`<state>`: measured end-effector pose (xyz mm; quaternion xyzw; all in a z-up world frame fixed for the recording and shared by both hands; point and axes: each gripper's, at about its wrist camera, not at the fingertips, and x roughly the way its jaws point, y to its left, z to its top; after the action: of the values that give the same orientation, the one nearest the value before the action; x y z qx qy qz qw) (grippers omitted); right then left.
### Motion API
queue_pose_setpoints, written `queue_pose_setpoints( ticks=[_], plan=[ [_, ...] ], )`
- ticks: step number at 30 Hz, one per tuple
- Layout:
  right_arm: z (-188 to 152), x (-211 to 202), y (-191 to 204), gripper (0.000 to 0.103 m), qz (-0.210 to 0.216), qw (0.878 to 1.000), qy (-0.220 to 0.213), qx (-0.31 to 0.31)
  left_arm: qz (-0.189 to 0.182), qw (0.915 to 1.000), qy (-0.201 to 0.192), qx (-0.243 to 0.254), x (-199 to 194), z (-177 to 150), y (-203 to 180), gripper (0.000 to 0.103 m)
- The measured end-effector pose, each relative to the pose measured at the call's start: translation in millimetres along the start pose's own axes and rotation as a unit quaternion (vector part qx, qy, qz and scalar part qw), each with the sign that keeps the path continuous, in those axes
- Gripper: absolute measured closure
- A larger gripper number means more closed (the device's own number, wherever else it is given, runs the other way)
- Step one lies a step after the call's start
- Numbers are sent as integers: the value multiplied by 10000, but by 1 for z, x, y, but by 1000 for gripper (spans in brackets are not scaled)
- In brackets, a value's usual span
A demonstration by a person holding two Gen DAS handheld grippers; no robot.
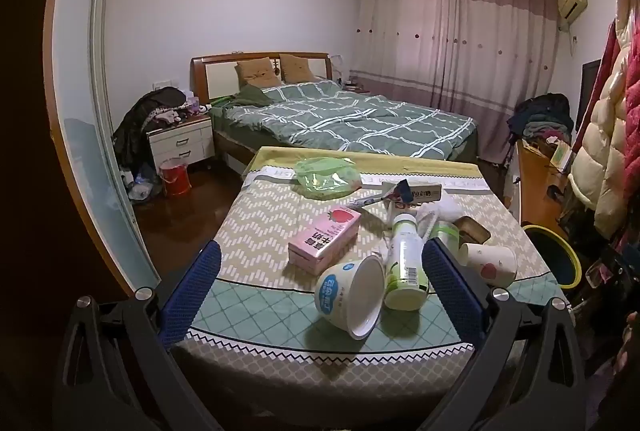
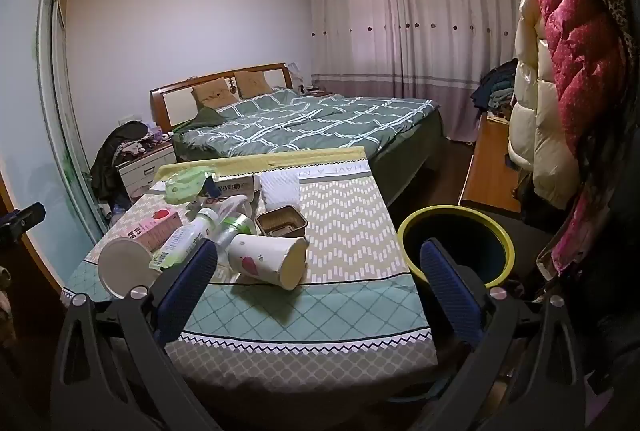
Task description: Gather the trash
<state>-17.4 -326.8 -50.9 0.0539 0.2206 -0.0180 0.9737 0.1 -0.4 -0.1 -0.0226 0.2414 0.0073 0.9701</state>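
Observation:
Trash lies on a cloth-covered table (image 1: 280,347): a tipped white-and-blue cup (image 1: 348,295), a green-white bottle (image 1: 404,263), a pink strawberry milk carton (image 1: 324,239), a paper cup on its side (image 1: 490,263), a brown tray (image 1: 474,229), a green plastic bag (image 1: 328,177). My left gripper (image 1: 320,295) is open, with the cup and bottle between its fingers. My right gripper (image 2: 316,287) is open and empty, above the table's near right part, with the paper cup (image 2: 268,259) just ahead. A yellow-rimmed bin (image 2: 456,243) stands right of the table.
A bed (image 1: 340,119) with a green checked quilt lies behind the table. A white nightstand (image 1: 182,143) and a red bucket (image 1: 174,175) stand at the left. Coats (image 2: 560,71) hang at the right, above a wooden desk (image 2: 492,167).

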Motion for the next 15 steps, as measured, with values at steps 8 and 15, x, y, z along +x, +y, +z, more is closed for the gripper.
queue_pose_setpoints(
  ticks=[8,15],
  plan=[
    [-3,7,-3,6,-16,10000,61,27,-143,9998,117,-43,9,-2,6,4],
    [-11,10,-5,6,-19,10000,69,21,-163,9997,127,105,8,-3,-7,4]
  ],
)
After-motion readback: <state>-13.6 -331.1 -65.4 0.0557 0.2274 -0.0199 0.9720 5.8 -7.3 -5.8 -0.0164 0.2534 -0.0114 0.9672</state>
